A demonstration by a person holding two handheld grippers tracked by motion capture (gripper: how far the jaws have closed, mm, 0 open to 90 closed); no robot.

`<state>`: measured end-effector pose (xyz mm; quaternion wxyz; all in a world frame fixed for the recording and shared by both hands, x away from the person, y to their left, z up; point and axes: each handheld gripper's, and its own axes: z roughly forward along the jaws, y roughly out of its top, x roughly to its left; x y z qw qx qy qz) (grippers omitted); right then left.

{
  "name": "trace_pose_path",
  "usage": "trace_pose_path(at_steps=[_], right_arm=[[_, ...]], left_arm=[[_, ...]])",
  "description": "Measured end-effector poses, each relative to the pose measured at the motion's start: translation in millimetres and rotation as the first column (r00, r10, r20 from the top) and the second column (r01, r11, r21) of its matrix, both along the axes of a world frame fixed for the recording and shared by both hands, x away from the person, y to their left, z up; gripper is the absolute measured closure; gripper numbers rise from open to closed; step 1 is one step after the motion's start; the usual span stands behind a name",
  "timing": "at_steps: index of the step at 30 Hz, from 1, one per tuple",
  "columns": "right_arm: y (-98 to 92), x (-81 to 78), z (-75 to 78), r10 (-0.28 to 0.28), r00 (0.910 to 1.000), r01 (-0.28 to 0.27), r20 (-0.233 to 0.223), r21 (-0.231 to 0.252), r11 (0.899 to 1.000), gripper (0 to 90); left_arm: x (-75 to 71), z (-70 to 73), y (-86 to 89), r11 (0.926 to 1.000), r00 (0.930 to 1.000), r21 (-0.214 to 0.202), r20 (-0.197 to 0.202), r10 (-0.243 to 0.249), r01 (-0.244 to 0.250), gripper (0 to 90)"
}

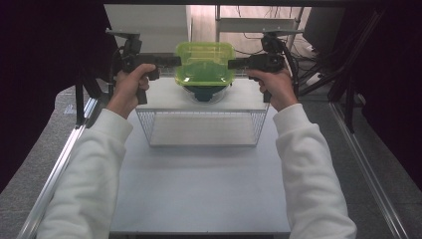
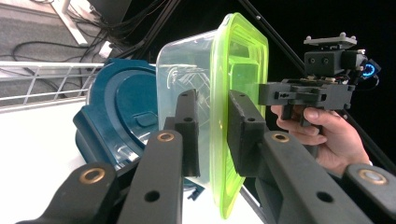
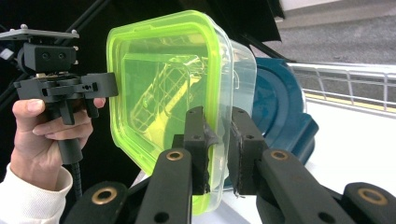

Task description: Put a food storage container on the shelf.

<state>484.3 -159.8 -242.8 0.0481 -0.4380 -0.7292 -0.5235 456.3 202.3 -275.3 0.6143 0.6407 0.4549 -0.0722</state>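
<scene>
Gripping from opposite sides, the left gripper (image 1: 175, 61) and the right gripper (image 1: 233, 63) both hold a clear plastic container (image 1: 205, 69) with a lime-green lid (image 1: 205, 56) above the far part of the white table (image 1: 199, 189). In the left gripper view the left gripper (image 2: 210, 128) has its jaws pinched on the edge of the green lid (image 2: 238, 60), one jaw on the clear body side and the other on the lid's outer face, with the container (image 2: 184, 65) standing on edge across the picture. In the right gripper view the right gripper (image 3: 218, 140) is likewise clamped on the rim where lid (image 3: 159, 79) and clear container (image 3: 240, 65) meet, jaws nearly closed on it. Each gripper view also shows the other hand farther off: the person's right hand (image 2: 327, 135) around its grip in the left gripper view, and the left hand (image 3: 44, 135) with a white sleeve (image 3: 28, 200) in the right gripper view. Just under and behind the container sits a dark teal lidded box (image 1: 204, 92), seen close behind it in both gripper views (image 2: 121, 107) (image 3: 280, 107). It rests on a raised white shelf (image 1: 164, 97), beneath which a wire mesh basket (image 1: 201, 130) stands on the table. Cables (image 1: 308, 55) lie on the floor beyond the table.
</scene>
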Motion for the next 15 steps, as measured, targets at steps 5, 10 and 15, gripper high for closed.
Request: trace_pose_path(at_steps=[5,10,15], right_arm=[[1.2,10.0,-5.5,-0.016,0.9994,0.016,-0.029,0.004,1.0,77.9],[4.3,17.9,-5.8,-0.037,0.998,0.037,-0.051,0.0,0.999,75.7],[7.8,26.8,-11.4,-0.077,0.989,0.079,-0.127,0.017,0.997,71.6]], left_arm=[[9.1,-6.8,0.8,0.9997,0.9996,-0.019,-0.026,0.013,-0.014,76.6],[19.3,-12.4,3.3,0.9978,0.9967,-0.063,-0.079,0.016,-0.021,75.9],[30.1,-21.3,6.3,0.9926,0.9877,-0.115,-0.155,0.021,-0.039,74.8]])
